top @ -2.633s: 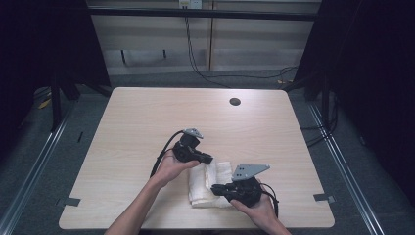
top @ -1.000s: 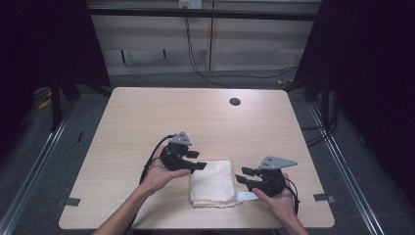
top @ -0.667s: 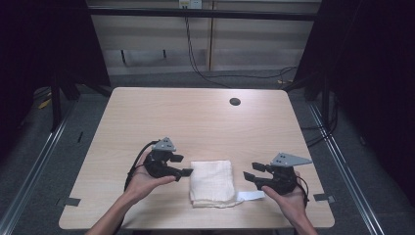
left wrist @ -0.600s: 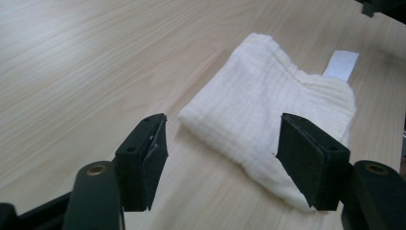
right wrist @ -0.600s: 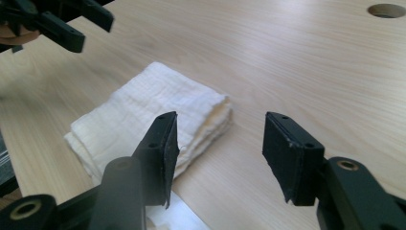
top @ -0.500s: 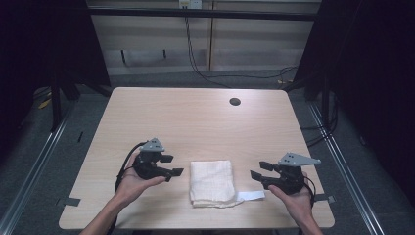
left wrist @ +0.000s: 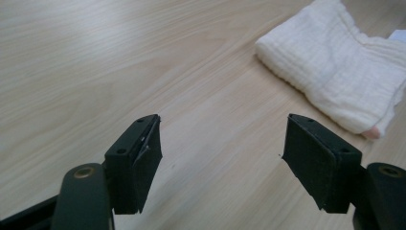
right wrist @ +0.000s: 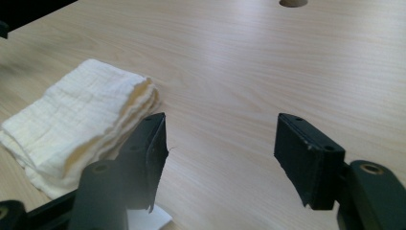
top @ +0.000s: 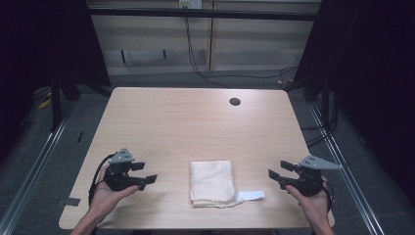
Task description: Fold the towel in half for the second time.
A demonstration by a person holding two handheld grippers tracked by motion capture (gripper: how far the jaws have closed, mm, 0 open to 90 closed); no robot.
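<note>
Folded towel lower centre near table front edge; left gripper and right gripper flank it, jaws just opening, spread, empty. High view shows hole.

Place: I'm looking at a lab-style recording bay.
Evidence: I see a bare wooden table with a cable hole, black curtains around it, cables down the back wall, metal floor rails.

Folded white cloth left of the hand-held gripper, jaws apart, empty.
</note>
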